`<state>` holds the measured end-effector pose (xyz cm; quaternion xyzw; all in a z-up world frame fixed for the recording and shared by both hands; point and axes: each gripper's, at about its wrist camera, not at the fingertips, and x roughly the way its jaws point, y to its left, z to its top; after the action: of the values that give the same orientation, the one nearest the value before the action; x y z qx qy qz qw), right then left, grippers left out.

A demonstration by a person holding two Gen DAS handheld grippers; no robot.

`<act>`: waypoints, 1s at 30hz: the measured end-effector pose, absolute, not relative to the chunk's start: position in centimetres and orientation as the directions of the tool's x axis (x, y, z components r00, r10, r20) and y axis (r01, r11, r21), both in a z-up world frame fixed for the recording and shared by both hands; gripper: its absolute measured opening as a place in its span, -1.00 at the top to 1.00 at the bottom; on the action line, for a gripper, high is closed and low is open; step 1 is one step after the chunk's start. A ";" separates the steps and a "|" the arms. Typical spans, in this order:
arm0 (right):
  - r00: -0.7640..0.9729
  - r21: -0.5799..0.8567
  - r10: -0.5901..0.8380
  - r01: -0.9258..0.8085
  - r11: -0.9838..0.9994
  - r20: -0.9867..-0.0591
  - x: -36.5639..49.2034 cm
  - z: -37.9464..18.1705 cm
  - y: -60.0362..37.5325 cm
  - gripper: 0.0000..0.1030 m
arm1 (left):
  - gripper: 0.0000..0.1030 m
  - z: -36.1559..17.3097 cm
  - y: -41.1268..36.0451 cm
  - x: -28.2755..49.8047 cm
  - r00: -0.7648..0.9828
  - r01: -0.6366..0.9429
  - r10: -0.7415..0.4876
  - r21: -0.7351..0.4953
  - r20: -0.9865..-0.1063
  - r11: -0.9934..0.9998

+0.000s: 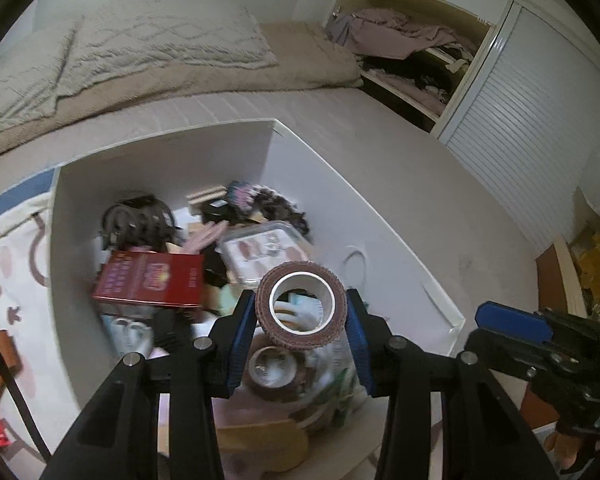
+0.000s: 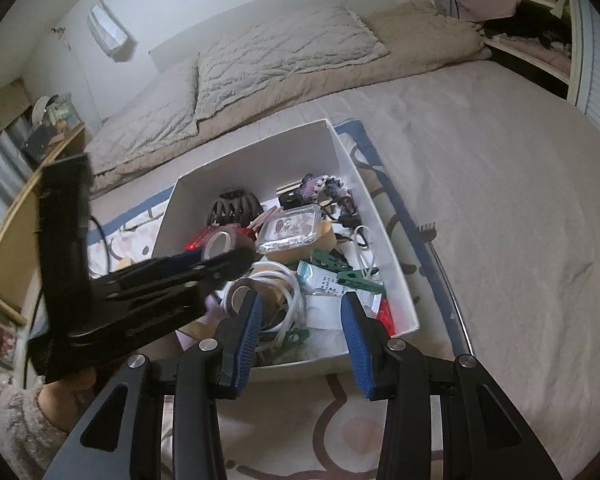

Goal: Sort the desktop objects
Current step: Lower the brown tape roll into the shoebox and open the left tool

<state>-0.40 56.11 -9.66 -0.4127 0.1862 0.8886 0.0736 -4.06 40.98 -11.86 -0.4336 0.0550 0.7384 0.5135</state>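
Observation:
My left gripper (image 1: 300,304) is shut on a brownish-pink roll of tape (image 1: 304,338) and holds it on edge just above the open white box (image 1: 164,148). The box holds a red carton (image 1: 152,280), a clear plastic case (image 1: 264,252), a second tape roll (image 1: 276,372) and a dark hair claw (image 1: 140,220). In the right wrist view the same held roll (image 2: 224,242) shows over the box's left side. My right gripper (image 2: 302,304) hovers over the box's near wall (image 2: 300,364), open, with nothing between its blue pads. Below it lie a white cable coil (image 2: 280,280) and green pegs (image 2: 352,276).
The box stands on a patterned mat (image 2: 340,432) on a bed. Beige blankets (image 2: 284,52) lie beyond it. An open closet (image 1: 412,52) with clothes and a louvred door (image 1: 520,120) stand at the right. A metal rod with a small rake end (image 2: 426,228) lies right of the box.

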 end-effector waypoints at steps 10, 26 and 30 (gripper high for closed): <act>-0.690 0.293 -0.031 -0.265 -0.919 -0.723 1.5 -8.4 57.6 0.19 | 0.16 -13.4 44.6 -2.3 0.000 -0.797 0.695 -0.420 -0.719 -0.435; -0.720 0.304 -0.041 -0.241 -0.922 -0.693 2.5 -7.9 58.6 0.19 | -0.46 -13.8 47.7 -0.7 0.008 -0.799 0.687 -0.418 -0.727 -0.433; -0.724 0.308 -0.039 -0.243 -0.920 -0.689 2.7 -7.9 58.8 0.19 | -0.50 -13.2 47.3 -0.7 -0.005 -0.795 0.698 -0.421 -0.716 -0.437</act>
<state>2.69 58.77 -7.87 -0.3671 0.1923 0.9084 0.0561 -0.66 47.30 -13.22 -0.4676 0.0517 0.7070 0.5281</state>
